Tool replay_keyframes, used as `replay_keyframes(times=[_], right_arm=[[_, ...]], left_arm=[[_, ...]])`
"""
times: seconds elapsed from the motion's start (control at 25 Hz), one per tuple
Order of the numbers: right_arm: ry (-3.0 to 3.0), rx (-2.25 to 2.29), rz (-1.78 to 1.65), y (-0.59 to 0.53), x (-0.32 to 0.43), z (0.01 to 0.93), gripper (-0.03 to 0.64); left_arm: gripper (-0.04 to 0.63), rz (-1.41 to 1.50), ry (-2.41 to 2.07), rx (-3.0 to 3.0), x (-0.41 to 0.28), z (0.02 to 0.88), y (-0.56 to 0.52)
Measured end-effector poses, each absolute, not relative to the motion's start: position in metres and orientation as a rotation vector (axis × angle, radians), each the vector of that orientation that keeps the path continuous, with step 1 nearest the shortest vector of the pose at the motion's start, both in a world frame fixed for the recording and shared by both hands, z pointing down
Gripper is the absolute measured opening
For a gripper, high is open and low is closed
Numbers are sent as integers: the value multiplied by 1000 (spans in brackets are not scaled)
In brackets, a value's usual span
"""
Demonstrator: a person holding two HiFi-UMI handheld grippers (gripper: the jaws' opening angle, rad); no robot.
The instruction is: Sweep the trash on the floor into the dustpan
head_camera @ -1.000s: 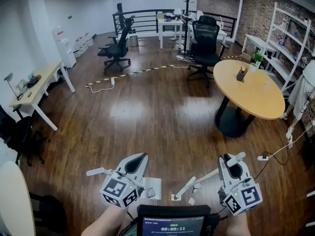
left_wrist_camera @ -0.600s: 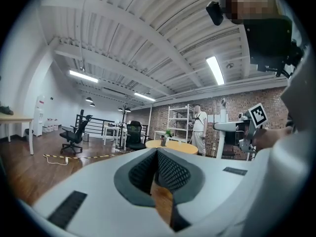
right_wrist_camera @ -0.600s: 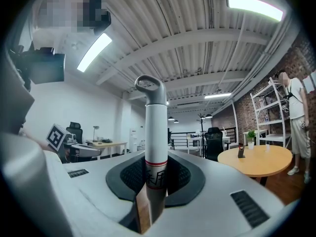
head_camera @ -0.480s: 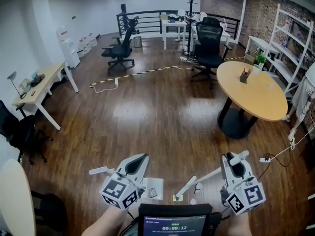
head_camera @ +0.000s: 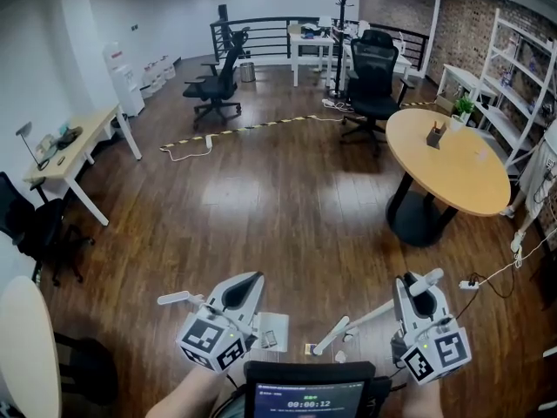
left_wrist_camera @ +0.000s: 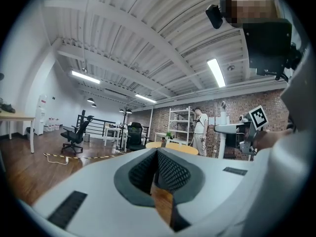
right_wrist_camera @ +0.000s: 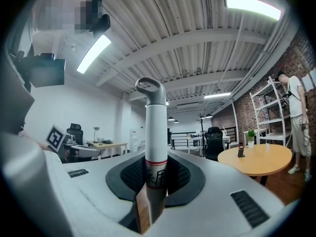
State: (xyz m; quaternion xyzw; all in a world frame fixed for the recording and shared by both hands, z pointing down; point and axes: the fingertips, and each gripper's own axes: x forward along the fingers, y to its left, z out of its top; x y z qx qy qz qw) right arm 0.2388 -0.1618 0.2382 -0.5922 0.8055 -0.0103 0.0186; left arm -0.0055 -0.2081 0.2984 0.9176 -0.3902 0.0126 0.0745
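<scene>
Over the last second almost nothing about the tools has changed. The room has slid slightly sideways in the head view, the round table (head_camera: 452, 164) sitting a touch further right, which reads as the person's head turning rather than any stroke. The right gripper (head_camera: 404, 281) has drifted a little to the right and keeps its jaws clenched on the white broom (head_camera: 331, 335). In the right gripper view the looped handle stands straight up between them, and in the head view the shaft slants down and to the left toward the floor (head_camera: 278, 207). The left gripper (head_camera: 251, 279) has stayed where it was, its jaws pressed together with nothing showing between them in its own view. The dustpan (head_camera: 277, 322) lies flat on the floor just beside it, and a white handle (head_camera: 177, 300) pokes out on its far side; how that handle is being held cannot be told. The trash (head_camera: 339, 355), a few pale scraps, lies on the floor between the pan and the broom's lower end, in the same spots as a second ago. A small grey thing rests on the pan, too small to identify. For the task this means no sweep has carried those scraps across in this second, and they lie outside the dustpan, close to its open edge.
</scene>
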Motion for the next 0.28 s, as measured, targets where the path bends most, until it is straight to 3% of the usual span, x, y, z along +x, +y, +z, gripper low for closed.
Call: replay_keyframes(times=[0.28], right_arm=[[2507, -1847, -43, -160, 248, 242, 78]], left_arm=[[3, 37, -1180, 2747, 0, 303, -205]])
